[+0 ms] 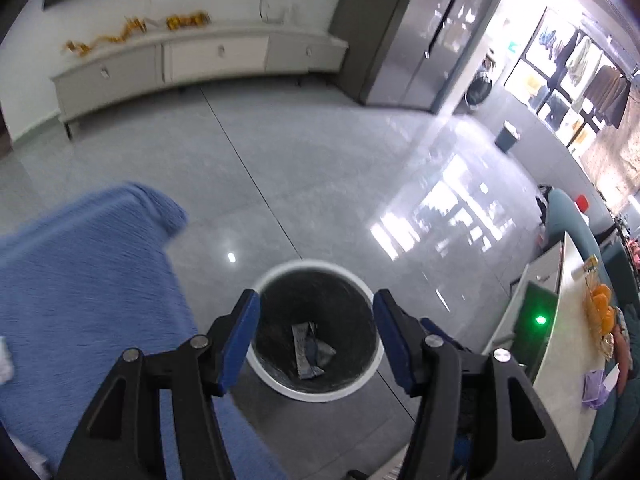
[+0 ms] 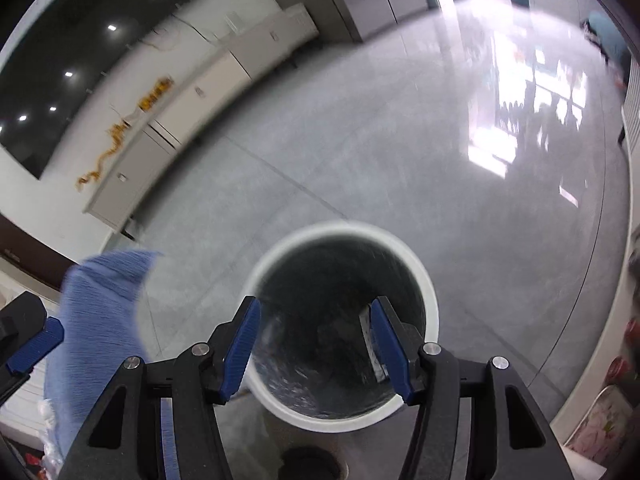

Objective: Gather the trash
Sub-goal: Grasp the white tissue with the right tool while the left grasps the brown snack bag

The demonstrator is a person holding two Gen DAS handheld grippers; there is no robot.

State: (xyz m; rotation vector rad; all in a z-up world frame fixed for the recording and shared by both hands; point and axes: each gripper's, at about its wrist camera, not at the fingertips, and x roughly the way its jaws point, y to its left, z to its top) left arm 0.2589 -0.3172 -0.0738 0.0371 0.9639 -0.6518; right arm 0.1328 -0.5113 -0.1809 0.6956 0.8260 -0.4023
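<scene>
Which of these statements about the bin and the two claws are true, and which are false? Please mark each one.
1. Both the left claw and the right claw are open and empty. True.
2. The trash bin has a black rim. False: the rim is white, the liner inside is dark.
3. A crumpled wrapper lies at the bottom of the bin. True.
4. The bin stands on a carpet. False: it stands on the glossy grey tiled floor.
5. A blue cloth is to the left of the bin. True.
</scene>
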